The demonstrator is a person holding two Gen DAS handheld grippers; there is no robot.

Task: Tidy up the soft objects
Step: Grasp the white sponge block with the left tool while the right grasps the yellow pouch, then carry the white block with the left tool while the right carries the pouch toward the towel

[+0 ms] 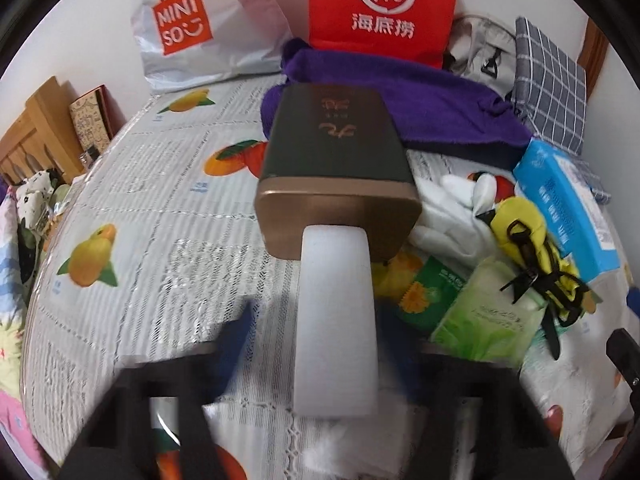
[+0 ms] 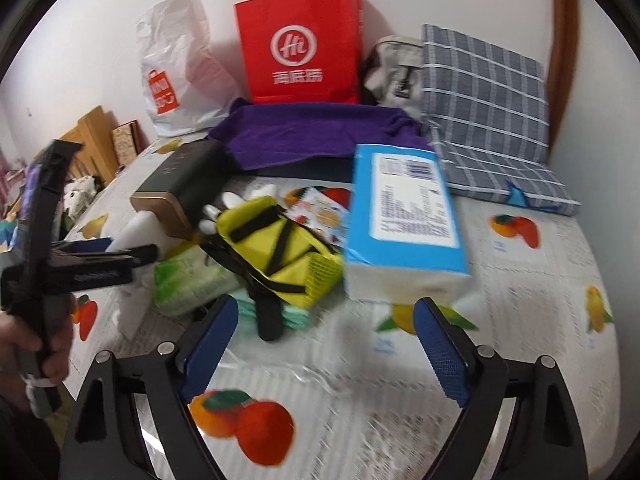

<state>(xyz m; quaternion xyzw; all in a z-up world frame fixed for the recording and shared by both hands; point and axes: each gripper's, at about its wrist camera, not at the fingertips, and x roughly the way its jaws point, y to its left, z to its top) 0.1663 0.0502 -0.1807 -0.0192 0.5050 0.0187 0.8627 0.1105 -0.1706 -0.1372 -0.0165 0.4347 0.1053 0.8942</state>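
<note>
My left gripper (image 1: 316, 344) holds a white foam block (image 1: 336, 320) between its blue fingers; the block's far end touches a dark green and gold box (image 1: 336, 160). My right gripper (image 2: 324, 344) is open and empty, low over the table, just short of a blue tissue pack (image 2: 400, 216) and a yellow pouch with black straps (image 2: 276, 256). White gloves (image 1: 448, 208), green tissue packs (image 1: 488, 312) and a purple towel (image 1: 400, 100) lie in the pile. The left gripper and the foam block (image 2: 136, 232) also show in the right wrist view.
A red paper bag (image 1: 380, 8), a white Miniso bag (image 1: 192, 28), a grey bag (image 2: 396, 68) and a grey checked cushion (image 2: 484, 112) stand at the back by the wall. The fruit-print tablecloth (image 1: 140, 208) covers the table. Wooden furniture (image 1: 36, 136) is at the left.
</note>
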